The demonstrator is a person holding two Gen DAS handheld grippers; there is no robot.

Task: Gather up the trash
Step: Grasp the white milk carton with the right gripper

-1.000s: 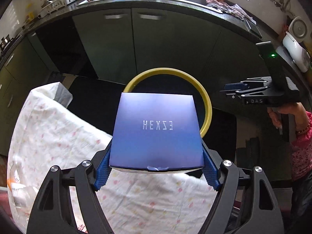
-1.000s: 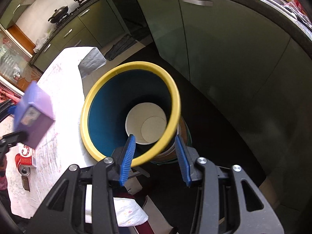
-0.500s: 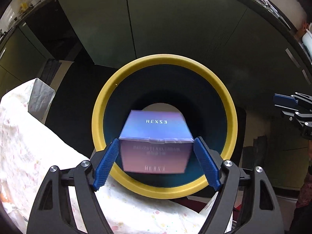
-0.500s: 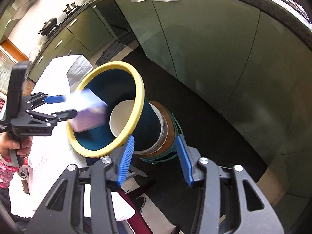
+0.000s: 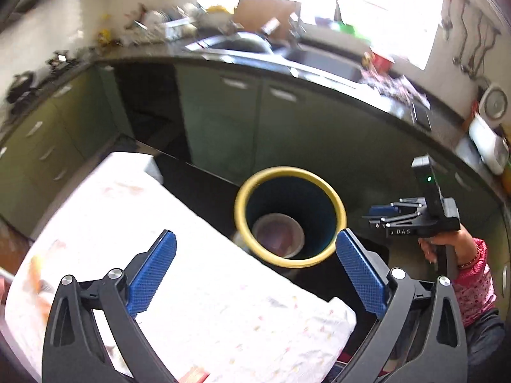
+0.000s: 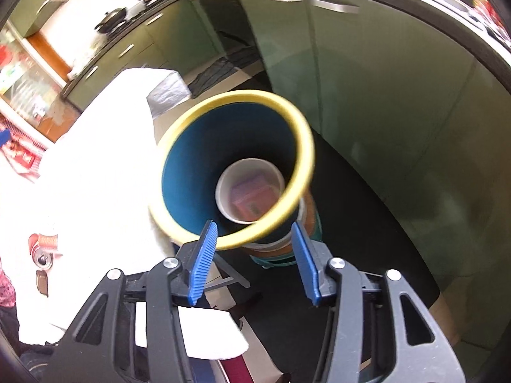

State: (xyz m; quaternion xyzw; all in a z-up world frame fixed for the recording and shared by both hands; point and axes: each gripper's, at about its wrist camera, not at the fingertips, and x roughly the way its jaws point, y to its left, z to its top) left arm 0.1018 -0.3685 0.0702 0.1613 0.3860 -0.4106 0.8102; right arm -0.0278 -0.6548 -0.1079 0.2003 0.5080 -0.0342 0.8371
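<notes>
The blue bin with a yellow rim stands on the dark floor beside the table. At its white bottom lies the purple box, blurred in the left wrist view. My left gripper hangs high above the table edge and the bin, its jaws opening wide with nothing between them. My right gripper hovers over the near side of the bin rim, jaws opening, nothing held. The left wrist view shows the right gripper just right of the bin and clear of it, in a hand with a pink sleeve.
A table under a white patterned cloth runs along the bin's left. A red can and a small brown item lie on it. Green cabinets under a dark counter with a sink stand behind the bin.
My left gripper let go of the purple box, which dropped into the bin. That gripper then opened wide and pulled up and back. The right gripper opened a little and stayed near the rim.
</notes>
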